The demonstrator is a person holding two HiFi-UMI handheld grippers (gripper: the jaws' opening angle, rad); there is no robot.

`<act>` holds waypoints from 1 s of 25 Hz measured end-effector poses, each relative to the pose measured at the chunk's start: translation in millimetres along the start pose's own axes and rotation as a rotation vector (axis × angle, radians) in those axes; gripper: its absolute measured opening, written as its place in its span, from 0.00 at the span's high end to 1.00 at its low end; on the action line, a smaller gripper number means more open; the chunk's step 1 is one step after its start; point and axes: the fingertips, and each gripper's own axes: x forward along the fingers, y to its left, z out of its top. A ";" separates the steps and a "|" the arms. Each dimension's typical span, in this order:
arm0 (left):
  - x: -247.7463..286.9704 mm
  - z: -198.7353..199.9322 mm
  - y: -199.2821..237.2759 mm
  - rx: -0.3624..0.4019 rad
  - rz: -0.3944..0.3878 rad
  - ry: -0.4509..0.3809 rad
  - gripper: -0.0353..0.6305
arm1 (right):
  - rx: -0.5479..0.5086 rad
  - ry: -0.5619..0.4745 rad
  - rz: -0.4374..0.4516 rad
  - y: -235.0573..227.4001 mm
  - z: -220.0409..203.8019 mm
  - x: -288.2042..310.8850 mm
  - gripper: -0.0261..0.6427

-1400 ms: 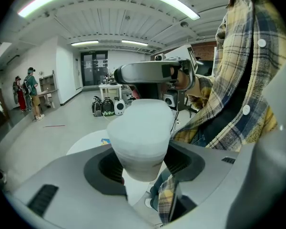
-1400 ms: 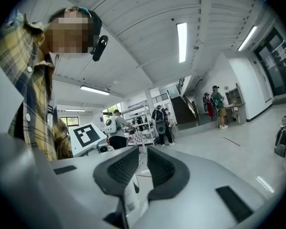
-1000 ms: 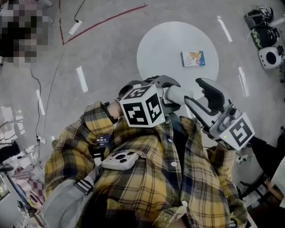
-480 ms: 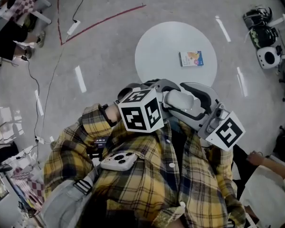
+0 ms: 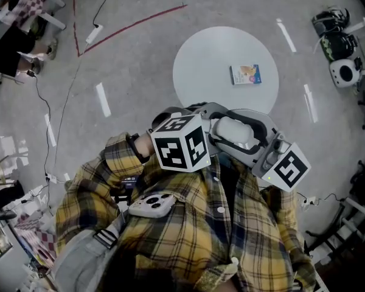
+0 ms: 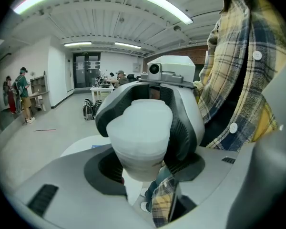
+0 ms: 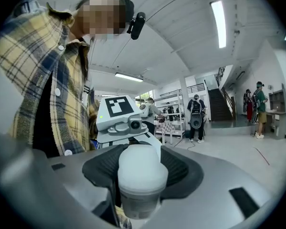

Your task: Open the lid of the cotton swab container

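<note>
Two changes since a second ago: the right gripper has swung in from 4 o'clock of the cotton swab container, and its jaws have just been opening; they now flank the lid, wide apart. Only the head view shows the round table, at 12 o'clock. The left gripper, jaws partly apart, clamps the container's body.

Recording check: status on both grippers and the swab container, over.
Left gripper shut on cotton swab container body. Right gripper: jaws just opened wide, round the lid, not seen pressing. Lid on. Nothing in the way.
</note>
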 end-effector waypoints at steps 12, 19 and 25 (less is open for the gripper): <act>2.0 -1.3 0.0 0.004 -0.026 0.005 0.57 | 0.001 0.011 -0.006 -0.5 -4.6 -0.2 0.63; 6.1 0.5 0.4 -0.012 -0.035 0.001 0.57 | 0.053 0.026 0.007 -4.1 -5.7 -3.1 0.63; 8.9 -1.7 1.4 -0.030 -0.042 0.000 0.57 | 0.085 0.020 0.026 -6.6 -7.9 -2.6 0.63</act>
